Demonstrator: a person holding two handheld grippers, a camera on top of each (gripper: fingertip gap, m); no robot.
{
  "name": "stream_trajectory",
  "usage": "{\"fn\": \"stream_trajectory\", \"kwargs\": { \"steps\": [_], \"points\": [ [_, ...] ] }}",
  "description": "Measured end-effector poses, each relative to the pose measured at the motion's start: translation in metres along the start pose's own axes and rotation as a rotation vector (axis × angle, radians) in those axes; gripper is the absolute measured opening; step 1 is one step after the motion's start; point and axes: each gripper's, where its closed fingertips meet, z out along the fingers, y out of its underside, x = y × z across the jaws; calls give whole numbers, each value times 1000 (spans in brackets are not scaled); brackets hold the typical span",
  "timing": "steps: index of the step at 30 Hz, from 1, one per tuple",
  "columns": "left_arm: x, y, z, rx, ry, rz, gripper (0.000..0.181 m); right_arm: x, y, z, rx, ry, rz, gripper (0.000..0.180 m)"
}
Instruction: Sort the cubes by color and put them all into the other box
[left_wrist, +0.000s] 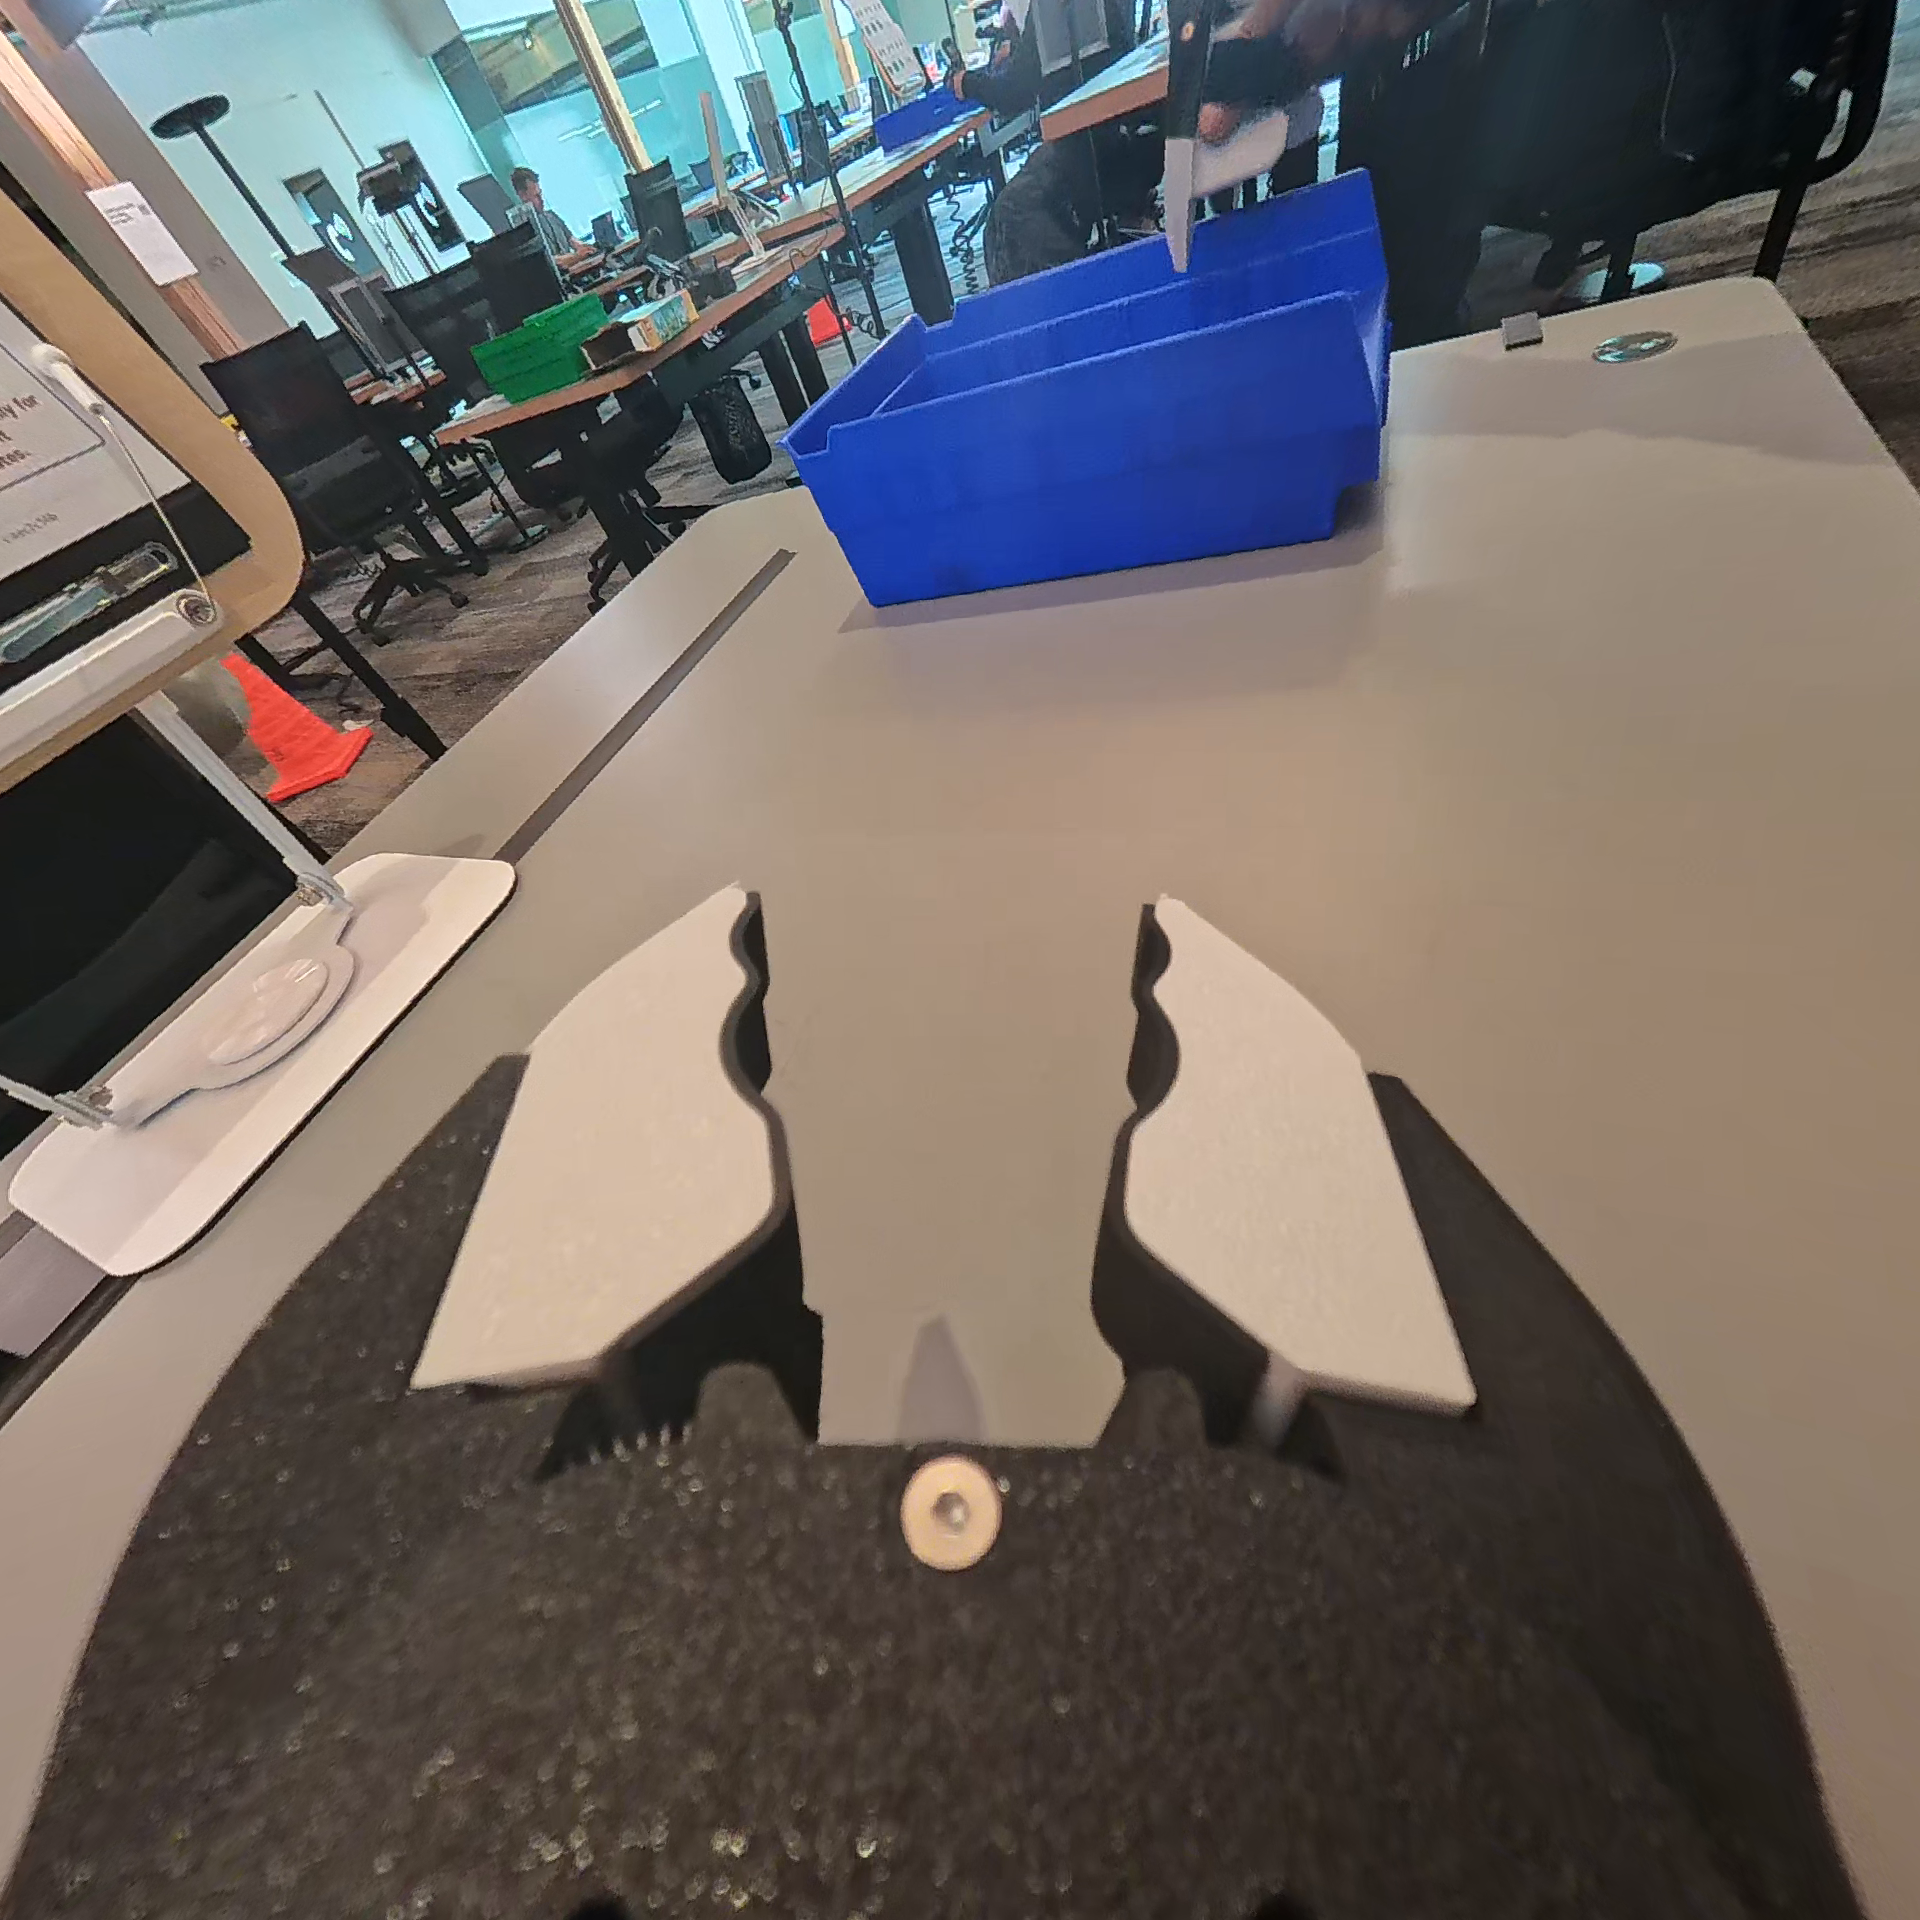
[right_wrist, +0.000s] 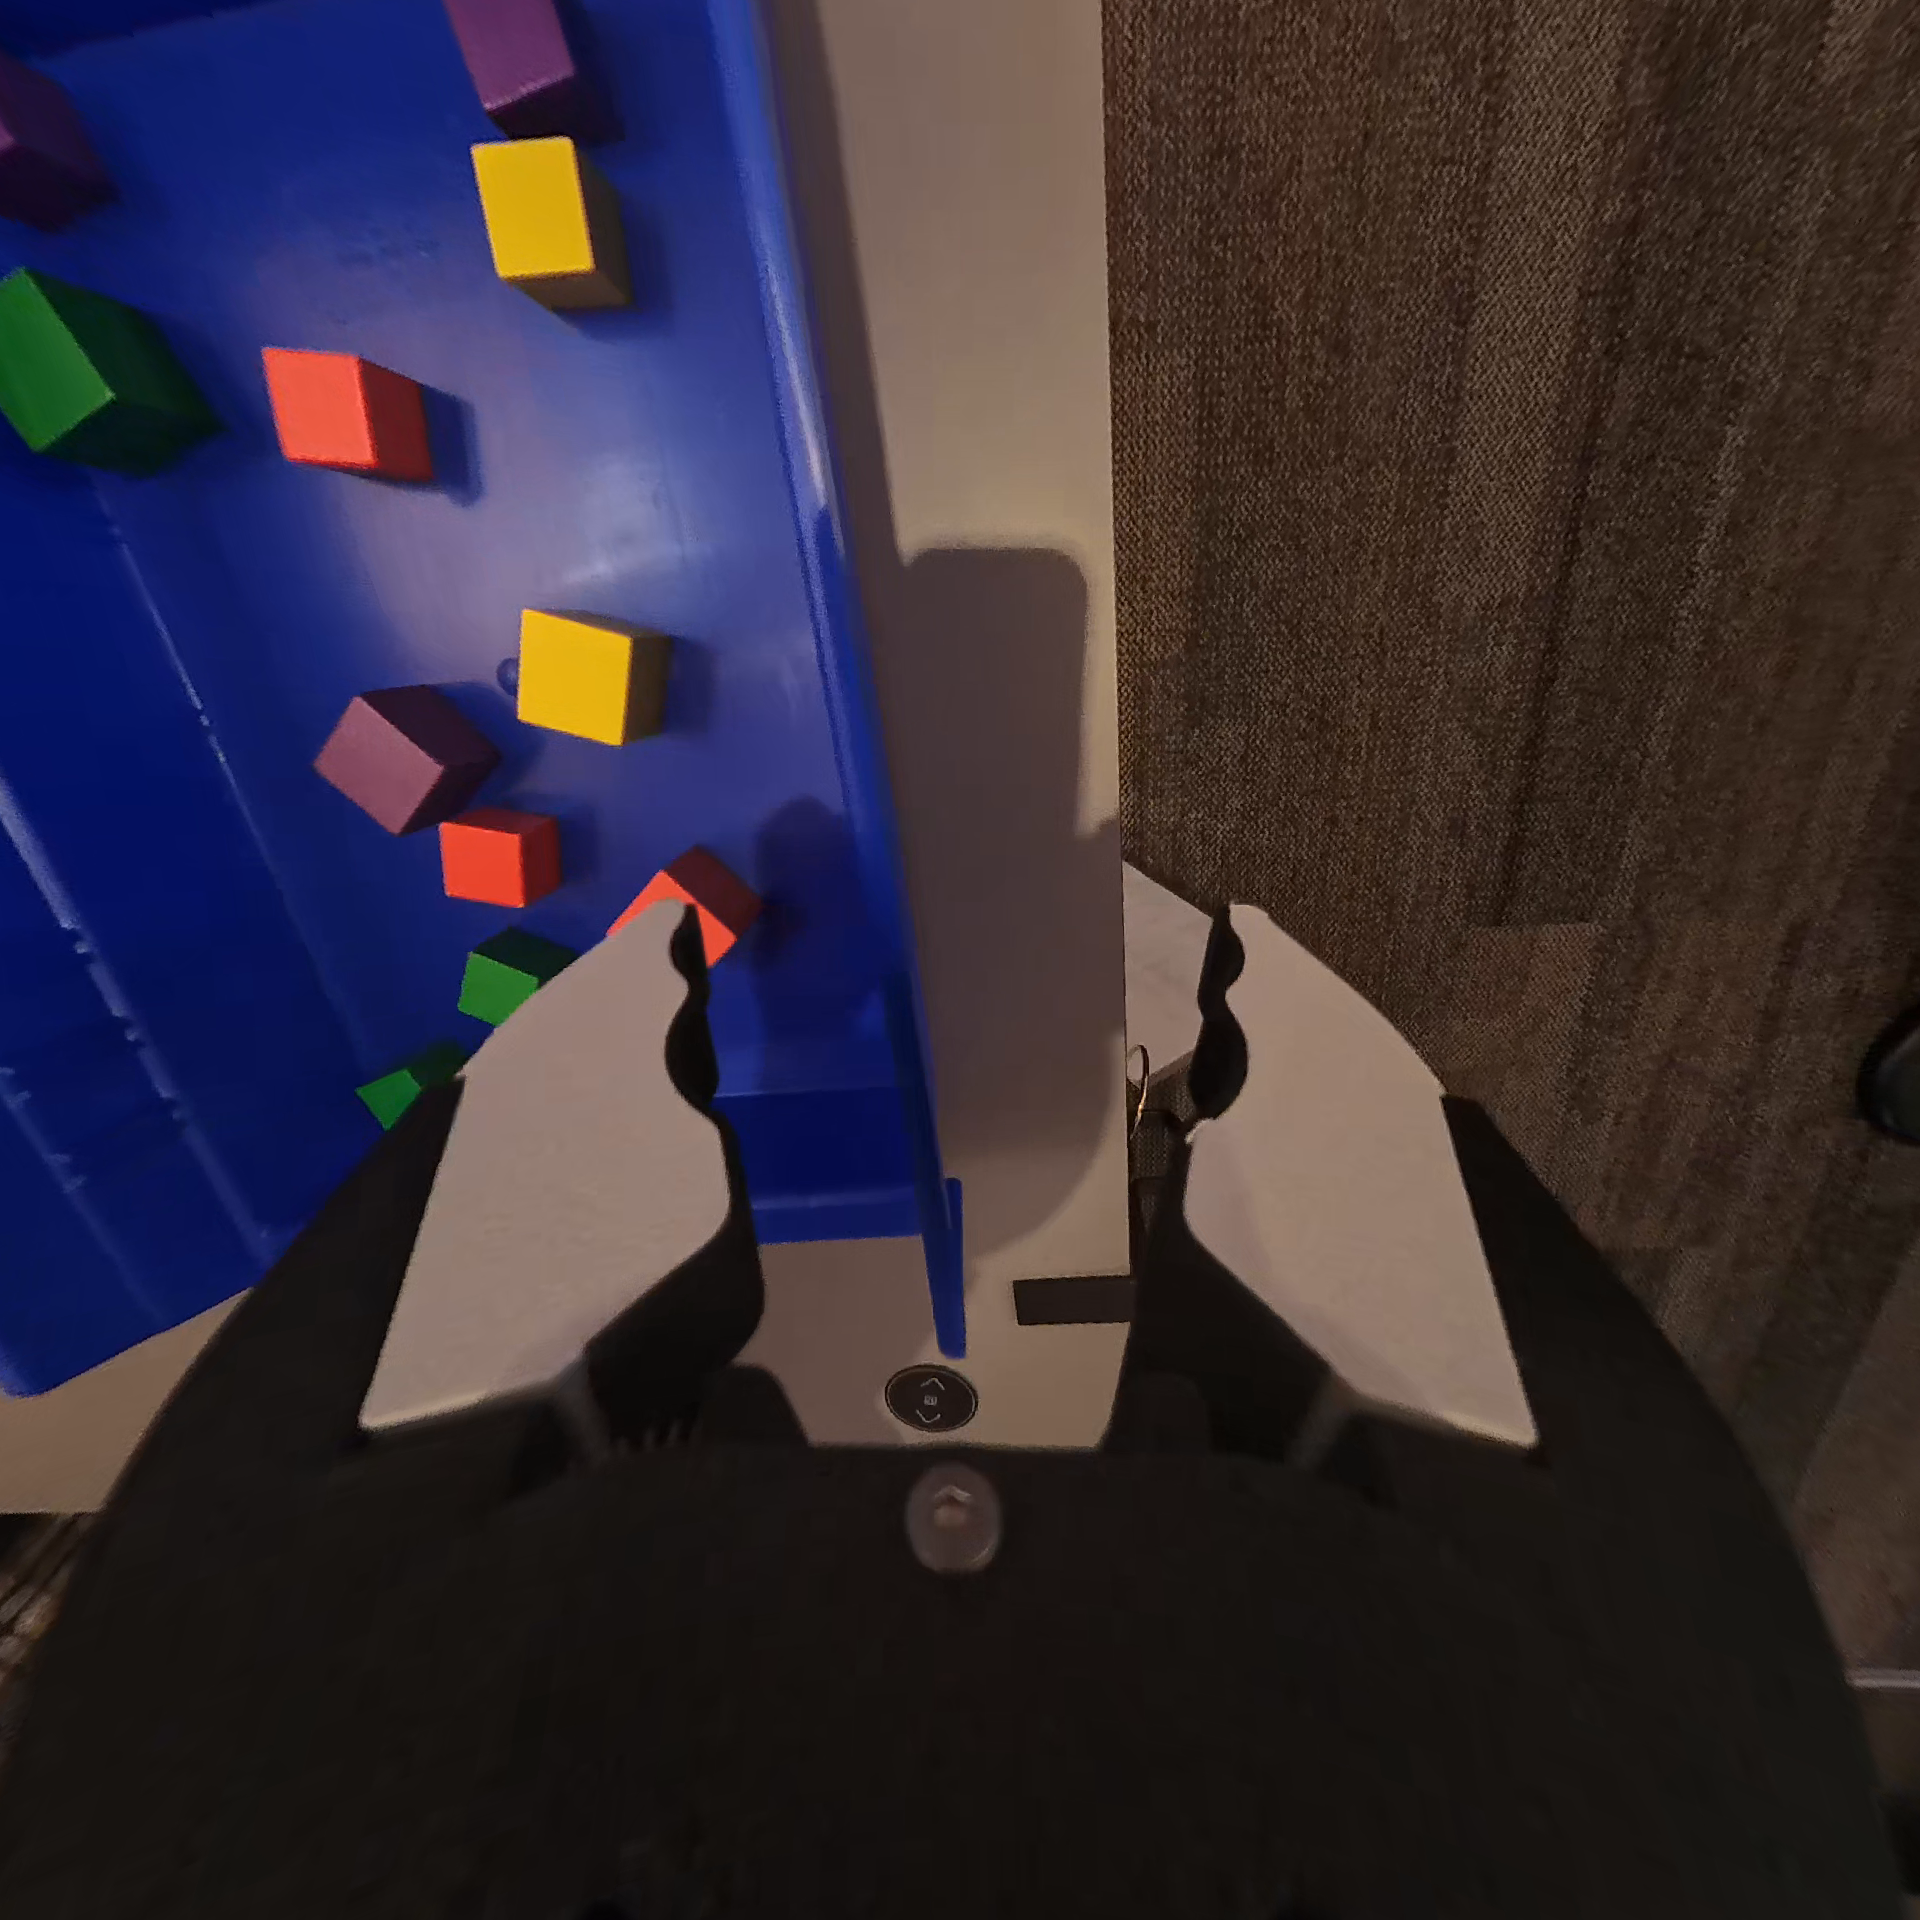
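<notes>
Two blue boxes stand side by side on the grey table (left_wrist: 1351, 831); the near box (left_wrist: 1091, 488) hides its contents from the left wrist view. My left gripper (left_wrist: 951, 914) is open and empty, low over the table, well short of the boxes. My right gripper (right_wrist: 951, 920) is open and empty above the right wall (right_wrist: 831, 644) of a blue box. It shows far off in the left wrist view (left_wrist: 1195, 177). Inside lie several cubes: yellow (right_wrist: 540, 213), orange (right_wrist: 322, 405), purple (right_wrist: 395, 753), green (right_wrist: 62, 364). An orange cube (right_wrist: 701, 894) sits by my left fingertip (right_wrist: 649, 930).
A white stand base (left_wrist: 260, 1049) sits on the table's left edge. An office with desks, chairs and an orange cone (left_wrist: 301, 738) lies beyond. In the right wrist view the table edge (right_wrist: 1117, 623) drops to brown carpet (right_wrist: 1507, 520). A round button (right_wrist: 930, 1395) is set in the table.
</notes>
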Motion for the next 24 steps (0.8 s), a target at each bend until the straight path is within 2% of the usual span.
{"fn": "stream_trajectory", "kwargs": {
  "steps": [11,13,15,19,24],
  "points": [
    [-2,0,-1,-1,-2,-6,67,1,-2,18,-45,4,-2,85],
    [-4,-2,-3,2,-12,-6,67,-5,0,24,-75,-24,-4,60],
    [-7,-6,-9,3,-32,-24,69,-20,4,30,-109,-100,-9,10],
    [-9,-24,-40,38,-84,-112,69,-20,5,36,-113,4,-109,5],
    [-4,-39,-89,31,-189,-198,68,-45,10,37,-95,-2,-163,5]
  ]
}}
